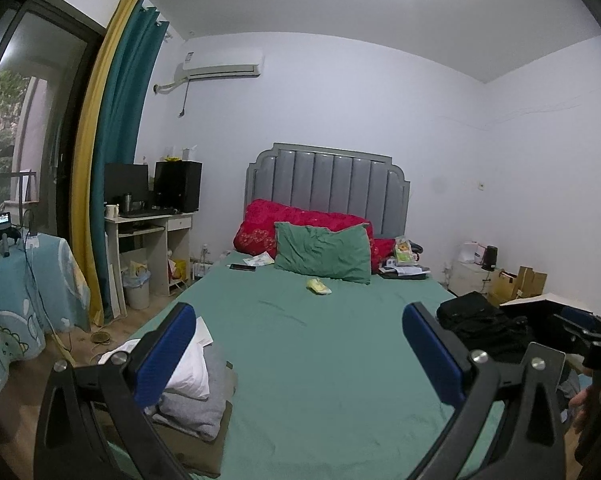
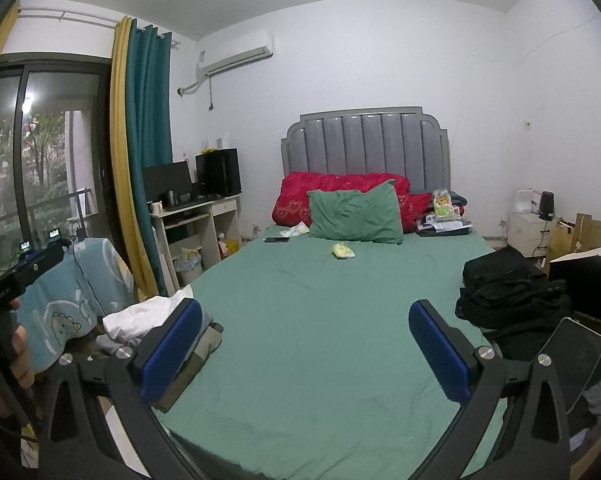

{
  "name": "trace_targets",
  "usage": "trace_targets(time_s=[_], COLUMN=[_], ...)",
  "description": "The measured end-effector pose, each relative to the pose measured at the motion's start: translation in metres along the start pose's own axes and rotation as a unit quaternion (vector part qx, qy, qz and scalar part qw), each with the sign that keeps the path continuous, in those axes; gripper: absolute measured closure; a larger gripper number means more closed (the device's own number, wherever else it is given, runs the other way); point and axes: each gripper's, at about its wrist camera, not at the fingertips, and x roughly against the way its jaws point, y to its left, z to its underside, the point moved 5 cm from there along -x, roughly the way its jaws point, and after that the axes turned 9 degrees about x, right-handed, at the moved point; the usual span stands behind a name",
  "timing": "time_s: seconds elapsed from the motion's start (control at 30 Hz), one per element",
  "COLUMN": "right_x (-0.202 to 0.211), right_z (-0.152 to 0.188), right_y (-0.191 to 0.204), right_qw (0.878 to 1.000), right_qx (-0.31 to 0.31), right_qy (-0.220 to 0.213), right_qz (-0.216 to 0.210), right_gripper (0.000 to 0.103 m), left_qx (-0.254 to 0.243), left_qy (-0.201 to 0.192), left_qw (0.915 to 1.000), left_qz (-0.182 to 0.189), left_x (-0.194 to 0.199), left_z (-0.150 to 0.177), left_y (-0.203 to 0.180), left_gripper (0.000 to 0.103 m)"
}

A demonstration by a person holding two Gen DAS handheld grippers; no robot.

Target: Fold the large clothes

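The wide bed with the flat green sheet (image 1: 320, 360) is taken as the landmark. Both grippers are held above its foot end and are pointed toward the grey padded headboard (image 1: 328, 184).

The left gripper (image 1: 300, 344) is seen with its blue pads spread wide apart. Nothing is held between them. The right gripper (image 2: 306, 344) is seen the same way, wide open and with nothing in it.

On the left edge of the bed, near the foot, a soft pile of white and grey clothes (image 1: 196, 384) is stacked. On the right edge of the bed a dark black heap of cloth (image 2: 508, 292) is lumped. Which one is to be folded cannot be told. Nothing is spread out on the middle of the bed yet, so the folding is judged to be not begun.

The clothes are probably soft and floppy, and light. They will likely sag and bunch when lifted. A piece is best pinched at two corners or at the shoulders, one in each gripper, so it hangs flat. The black heap may be thicker and heavier.

A green pillow (image 1: 324, 256) and a red pillow (image 1: 268, 224) are leaned at the head of the bed.
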Motion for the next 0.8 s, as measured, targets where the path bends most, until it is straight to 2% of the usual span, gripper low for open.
trace_targets(time_s=[0.8], right_x=[-0.0009], right_z=[-0.0022], right_y=[0.0038], right_qw=[1.0], right_qx=[-0.005], right_qy=[0.002], right_qz=[0.001], right_gripper=[0.0], left_qx=[-0.005], left_qy=[0.004], left_qw=[1.0], left_qz=[0.004], left_x=[-0.0008], left_z=[0.0011], left_y=[-0.0074], left_gripper=[0.0])
